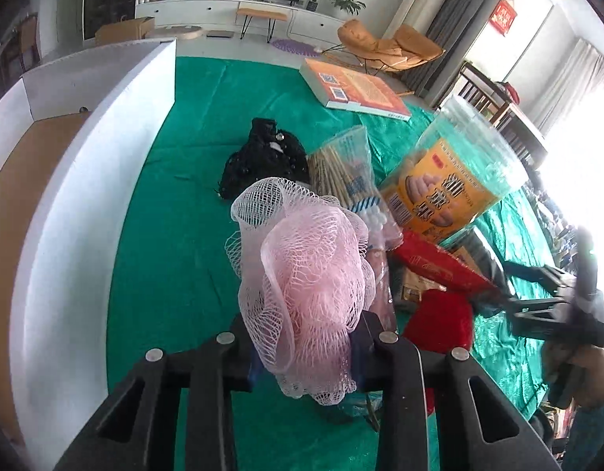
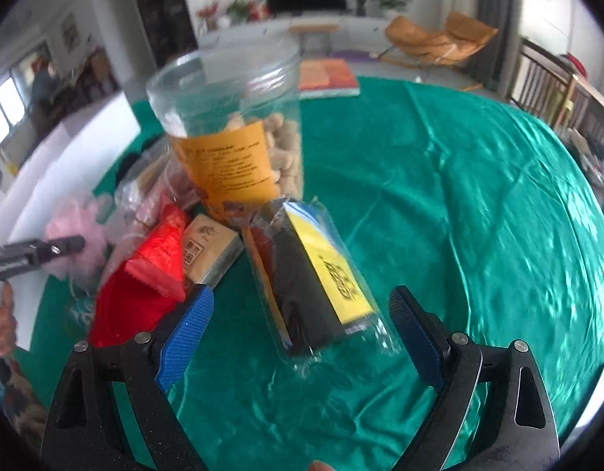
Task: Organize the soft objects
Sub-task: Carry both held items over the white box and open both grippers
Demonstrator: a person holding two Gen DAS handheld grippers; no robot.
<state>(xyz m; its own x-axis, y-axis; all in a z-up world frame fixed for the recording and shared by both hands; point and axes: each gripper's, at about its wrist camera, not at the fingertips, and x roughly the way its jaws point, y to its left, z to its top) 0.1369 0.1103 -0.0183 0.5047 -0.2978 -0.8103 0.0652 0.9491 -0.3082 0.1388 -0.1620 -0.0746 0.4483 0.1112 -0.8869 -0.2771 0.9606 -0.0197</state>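
The left gripper point(image 1: 302, 337) is clamping the pink mesh bath sponge point(image 1: 302, 274), holding it above the green-clothed counter point(image 1: 176, 235). Judged step: carrying it to the white cardboard box point(image 1: 105, 149) (left of it), then releasing. The right gripper point(image 2: 302, 333) is standing apart, empty.

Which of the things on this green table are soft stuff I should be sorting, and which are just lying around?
Part of the job:
pink mesh bath puff, held in the shut left claw
sponge pack, between the open right claw's fingers
black mesh bundle
white box

Just lying about:
snack jar
orange book
cotton swabs
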